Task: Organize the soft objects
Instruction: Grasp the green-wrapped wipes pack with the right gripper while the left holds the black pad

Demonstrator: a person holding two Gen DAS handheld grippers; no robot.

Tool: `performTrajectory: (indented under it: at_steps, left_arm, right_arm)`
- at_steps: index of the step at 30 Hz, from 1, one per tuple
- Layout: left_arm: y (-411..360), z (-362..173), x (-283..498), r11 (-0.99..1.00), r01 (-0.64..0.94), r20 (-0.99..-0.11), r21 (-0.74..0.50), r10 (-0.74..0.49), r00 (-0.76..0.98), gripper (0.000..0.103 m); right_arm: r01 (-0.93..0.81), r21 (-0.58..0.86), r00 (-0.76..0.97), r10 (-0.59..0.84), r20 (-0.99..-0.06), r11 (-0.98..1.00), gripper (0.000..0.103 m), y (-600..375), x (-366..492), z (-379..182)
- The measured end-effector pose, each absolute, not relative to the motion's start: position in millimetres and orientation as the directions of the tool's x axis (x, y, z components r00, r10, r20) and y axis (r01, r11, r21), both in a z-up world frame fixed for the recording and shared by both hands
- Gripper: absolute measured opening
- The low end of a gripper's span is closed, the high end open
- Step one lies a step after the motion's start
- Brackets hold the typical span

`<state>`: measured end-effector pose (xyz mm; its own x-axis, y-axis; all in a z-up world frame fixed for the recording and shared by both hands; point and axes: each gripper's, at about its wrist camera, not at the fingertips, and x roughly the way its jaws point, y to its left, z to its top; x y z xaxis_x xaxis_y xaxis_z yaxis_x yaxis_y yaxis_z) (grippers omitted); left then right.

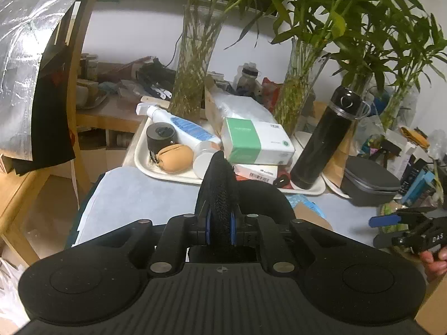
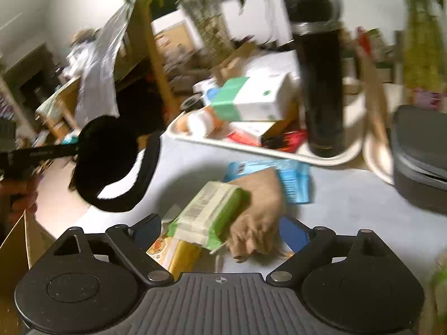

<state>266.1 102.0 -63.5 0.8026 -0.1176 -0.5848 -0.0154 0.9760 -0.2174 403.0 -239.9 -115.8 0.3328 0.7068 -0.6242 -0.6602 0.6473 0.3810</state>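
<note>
- The left gripper point(image 1: 220, 223) is clamped nearly shut on a black padded band point(image 1: 220, 184), which is held up off the tabletop point(image 1: 134, 195), above its left edge.
- The band is judged light and floppy (its free loop sags in the right wrist view), so a pinch across the mesh suffices.
- The right gripper point(image 2: 220, 231) is held wide open with nothing pressed, over a green-wrapped soft pack point(image 2: 212, 217) at the near edge; that pack is judged squashy and slippery, best taken across its middle.

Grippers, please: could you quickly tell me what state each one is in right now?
Left gripper: shut on the black band.
Right gripper: open, holding nothing; green packet lies between its fingers.
</note>
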Motion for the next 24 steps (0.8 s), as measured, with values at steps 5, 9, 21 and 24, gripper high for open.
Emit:
performTrajectory:
  at_steps: [5, 9, 21, 24]
  left_arm:
    - [109.8, -62.3, 266.7, 0.971, -0.031, -0.577, -0.238, -0.116, 0.809, 0.012]
    - [112.2, -63.5, 267.8, 0.972, -0.037, -0.579, -0.233, -0.108, 0.808, 0.012]
    - [114.2, -68.6, 271.1, 0.973, -0.043, -0.597, -0.228, -0.105, 0.795, 0.012]
    - [114.4, -69.0, 272.1, 0.972, -0.046, -0.6, -0.23, -0.104, 0.793, 0.012]
  right_arm:
    - [-0.687, 0.409, 0.252, 0.725, -0.641, 0.601, 0.092, -219.2, 417.1, -123.4]
    - [-0.706, 0.408, 0.202, 0.716, -0.668, 0.58, 0.091, -198.3, 427.3, -131.4]
    - [-0.669, 0.41, 0.157, 0.657, -0.737, 0.62, 0.09, -152.6, 453.1, -157.3]
    - [-0.691, 0.352, 0.151, 0.603, -0.783, 0.631, 0.079, -142.5, 449.0, -162.4]
